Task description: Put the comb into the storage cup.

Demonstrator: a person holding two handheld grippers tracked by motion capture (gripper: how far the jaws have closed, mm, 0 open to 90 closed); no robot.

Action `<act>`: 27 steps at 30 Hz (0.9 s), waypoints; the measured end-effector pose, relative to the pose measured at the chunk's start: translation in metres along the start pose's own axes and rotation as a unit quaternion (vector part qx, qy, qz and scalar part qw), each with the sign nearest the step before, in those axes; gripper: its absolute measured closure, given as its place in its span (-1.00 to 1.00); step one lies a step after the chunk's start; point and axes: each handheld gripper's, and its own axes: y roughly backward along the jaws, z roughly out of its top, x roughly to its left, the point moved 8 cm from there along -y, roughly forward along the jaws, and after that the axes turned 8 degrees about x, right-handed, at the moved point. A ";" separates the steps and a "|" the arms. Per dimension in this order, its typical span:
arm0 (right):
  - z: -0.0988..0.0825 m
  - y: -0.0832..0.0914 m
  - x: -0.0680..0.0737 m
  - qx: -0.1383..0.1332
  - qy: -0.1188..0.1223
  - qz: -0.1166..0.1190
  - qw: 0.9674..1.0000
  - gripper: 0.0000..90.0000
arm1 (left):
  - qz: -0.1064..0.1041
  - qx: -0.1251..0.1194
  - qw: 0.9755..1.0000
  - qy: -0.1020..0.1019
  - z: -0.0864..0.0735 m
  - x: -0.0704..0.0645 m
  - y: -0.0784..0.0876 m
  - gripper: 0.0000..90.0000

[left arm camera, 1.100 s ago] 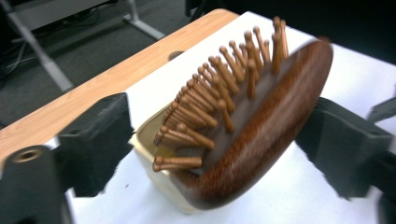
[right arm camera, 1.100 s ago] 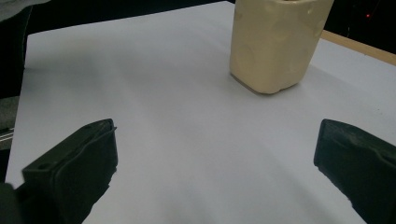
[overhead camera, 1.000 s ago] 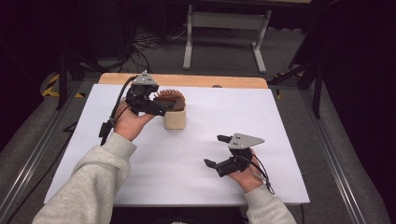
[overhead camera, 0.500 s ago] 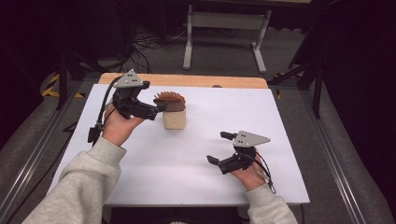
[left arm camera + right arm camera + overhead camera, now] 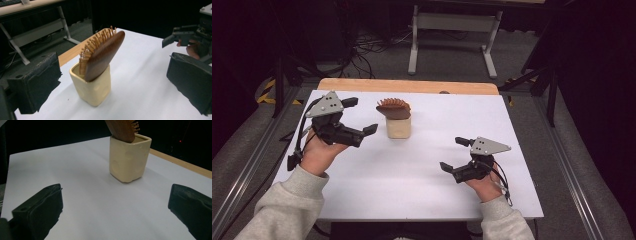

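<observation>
Wooden hairbrush (image 5: 103, 53) leans handle-down in the cream cup (image 5: 91, 86) toward the back of the white desk (image 5: 422, 175), propped by the rim, so the left gripper (image 5: 357, 115), jaws just opened wide and empty, sits beside it, while the right gripper (image 5: 457, 154) idles wide-jawed nearer the person.

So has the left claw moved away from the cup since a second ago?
Yes. The left claw has backed off leftward from the cup, which stays put with the brush in it; its jaws have just been opening, with nothing between them.
</observation>
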 end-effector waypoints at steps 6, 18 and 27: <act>0.000 0.004 -0.003 -0.003 -0.004 -0.002 1.000 -1.00 | -0.004 -0.009 1.000 0.018 -0.020 0.000 0.012 -1.00; -0.007 0.009 -0.006 -0.001 -0.008 -0.008 1.000 -1.00 | 0.002 -0.013 0.999 0.042 -0.068 0.003 0.015 -0.99; -0.019 0.011 -0.007 0.008 -0.016 -0.012 1.000 -1.00 | -0.003 -0.014 0.998 0.055 -0.100 0.001 0.014 -0.99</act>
